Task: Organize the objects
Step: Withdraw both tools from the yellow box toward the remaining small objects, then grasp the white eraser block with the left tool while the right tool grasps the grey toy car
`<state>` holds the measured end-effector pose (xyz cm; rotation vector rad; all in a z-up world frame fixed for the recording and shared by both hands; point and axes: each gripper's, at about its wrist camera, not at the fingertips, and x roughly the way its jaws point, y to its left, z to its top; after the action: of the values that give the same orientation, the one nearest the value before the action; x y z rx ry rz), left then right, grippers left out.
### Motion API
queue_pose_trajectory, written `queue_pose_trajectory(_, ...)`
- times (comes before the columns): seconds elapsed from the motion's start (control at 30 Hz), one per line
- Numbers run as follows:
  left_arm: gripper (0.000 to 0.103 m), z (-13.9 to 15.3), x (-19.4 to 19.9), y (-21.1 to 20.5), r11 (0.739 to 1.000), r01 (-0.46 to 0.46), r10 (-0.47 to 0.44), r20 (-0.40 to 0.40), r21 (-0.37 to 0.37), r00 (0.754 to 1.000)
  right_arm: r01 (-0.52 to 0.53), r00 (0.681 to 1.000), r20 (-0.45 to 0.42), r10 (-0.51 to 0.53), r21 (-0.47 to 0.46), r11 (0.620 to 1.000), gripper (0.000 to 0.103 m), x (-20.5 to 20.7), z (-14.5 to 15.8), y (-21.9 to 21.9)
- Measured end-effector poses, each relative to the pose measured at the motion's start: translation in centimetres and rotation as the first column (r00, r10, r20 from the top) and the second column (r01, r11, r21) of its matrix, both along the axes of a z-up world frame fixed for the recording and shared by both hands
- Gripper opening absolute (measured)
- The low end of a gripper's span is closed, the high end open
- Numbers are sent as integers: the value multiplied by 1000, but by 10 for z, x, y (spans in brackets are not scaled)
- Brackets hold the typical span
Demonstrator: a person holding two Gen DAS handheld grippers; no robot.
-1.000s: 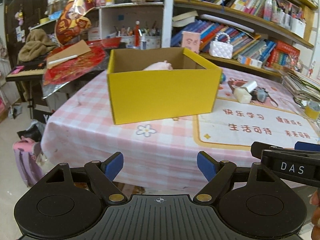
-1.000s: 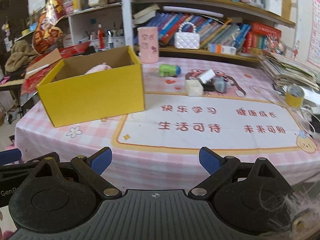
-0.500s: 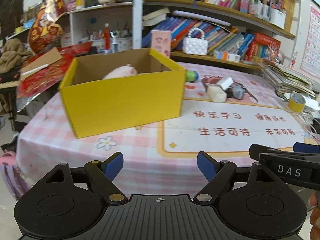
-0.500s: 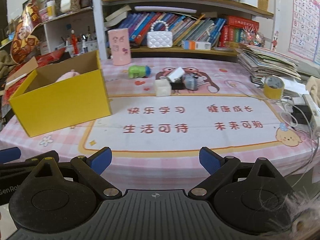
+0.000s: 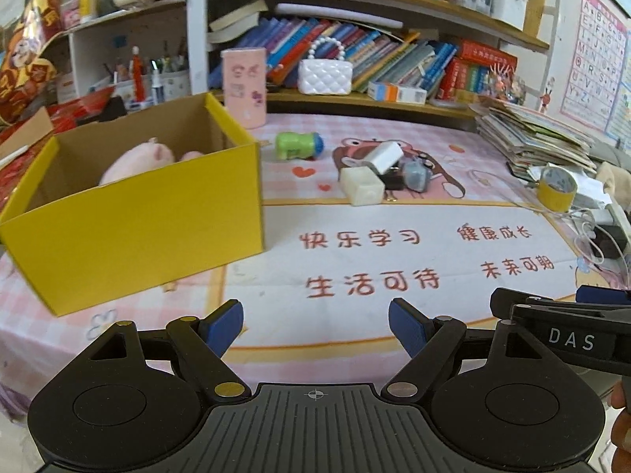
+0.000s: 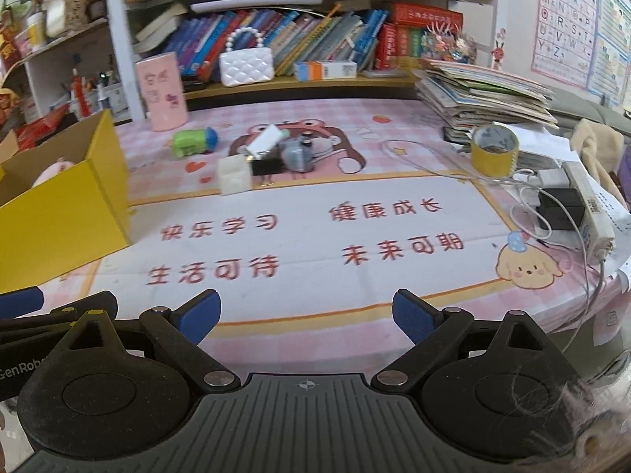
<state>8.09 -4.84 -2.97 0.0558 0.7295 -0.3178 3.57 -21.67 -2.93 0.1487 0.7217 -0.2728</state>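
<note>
With both tools — left tool [image 5: 314, 323], right tool [image 6: 305, 313] — wide open and empty, I approach the far white block [image 6: 234, 174] squarely, then carry it left into the yellow box [image 5: 138, 228].

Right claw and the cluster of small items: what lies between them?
Only bare printed mat with red characters lies between the open right claw and the cluster, as the right wrist view shows.

A yellow box [image 5: 134, 232] holds a pink plush toy [image 5: 136, 159]; the surface [image 5: 276, 181] wears pink-and-white checks; the tape roll [image 6: 495, 149] is yellow.
</note>
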Motion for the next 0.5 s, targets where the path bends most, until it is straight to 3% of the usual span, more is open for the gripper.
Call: queue_pose_trajectory(0.5,83,-13,50,-54,1000,-13,13,-57,11,998,-9,998,-63,10,17,1000,91,55,-12,-55)
